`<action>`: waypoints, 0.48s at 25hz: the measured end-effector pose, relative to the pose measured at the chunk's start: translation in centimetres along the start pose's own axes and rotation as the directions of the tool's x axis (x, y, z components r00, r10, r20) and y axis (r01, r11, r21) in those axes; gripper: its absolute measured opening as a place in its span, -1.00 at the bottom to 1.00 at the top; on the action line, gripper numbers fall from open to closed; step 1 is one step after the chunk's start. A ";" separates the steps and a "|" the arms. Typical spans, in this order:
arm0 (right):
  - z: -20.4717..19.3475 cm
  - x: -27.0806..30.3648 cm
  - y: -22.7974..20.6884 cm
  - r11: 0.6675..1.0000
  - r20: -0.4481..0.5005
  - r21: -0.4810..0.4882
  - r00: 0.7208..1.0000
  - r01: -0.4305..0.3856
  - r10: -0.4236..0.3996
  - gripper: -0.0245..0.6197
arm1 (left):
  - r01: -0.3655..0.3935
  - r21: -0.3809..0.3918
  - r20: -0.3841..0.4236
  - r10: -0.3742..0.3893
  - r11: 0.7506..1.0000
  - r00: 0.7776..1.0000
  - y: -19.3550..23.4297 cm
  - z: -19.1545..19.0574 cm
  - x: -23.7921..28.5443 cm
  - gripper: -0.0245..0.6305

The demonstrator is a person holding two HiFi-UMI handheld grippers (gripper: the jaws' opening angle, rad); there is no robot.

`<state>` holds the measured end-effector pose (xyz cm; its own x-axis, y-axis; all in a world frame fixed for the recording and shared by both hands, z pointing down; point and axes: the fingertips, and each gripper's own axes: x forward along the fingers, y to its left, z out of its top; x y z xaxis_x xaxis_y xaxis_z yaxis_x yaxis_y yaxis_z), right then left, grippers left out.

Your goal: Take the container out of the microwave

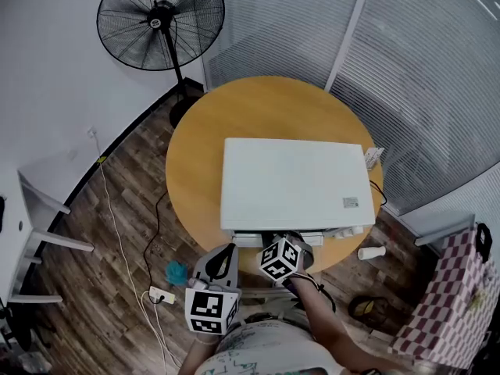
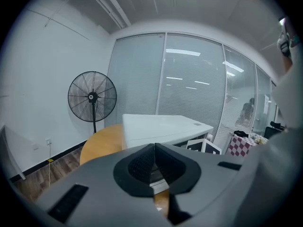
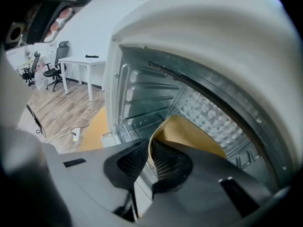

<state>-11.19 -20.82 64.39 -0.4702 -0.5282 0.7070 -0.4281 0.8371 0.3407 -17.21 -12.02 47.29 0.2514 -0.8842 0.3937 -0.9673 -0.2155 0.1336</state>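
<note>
Two right gripper (image 3: 148, 150) fingers (image 3: 166, 163) pinch container (image 3: 191, 135) rim inside microwave (image 3: 142, 86).

I am seeing the microwave (image 1: 293, 182) sitting on the round table (image 1: 195, 155), with the fan (image 1: 160, 22) standing behind the table to the left. The container (image 3: 189, 134) is sitting inside the microwave, its near rim lying between the jaws of my right gripper (image 3: 148, 157). A power strip (image 1: 162, 294) is lying on the floor before the table, at the left.
</note>
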 end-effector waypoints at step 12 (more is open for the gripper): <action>0.1 -1.1 0.0 1.000 0.004 -0.001 1.000 0.003 -0.003 -0.87 | 0.026 0.012 -0.021 -0.026 1.000 0.999 -0.5 -0.3 0.8 -0.88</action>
<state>-10.77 -20.22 63.49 -0.4716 -0.5315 0.7037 -0.4289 0.8355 0.3436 -16.51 -12.43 47.82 0.2768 -0.8697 0.4087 -0.9608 -0.2433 0.1328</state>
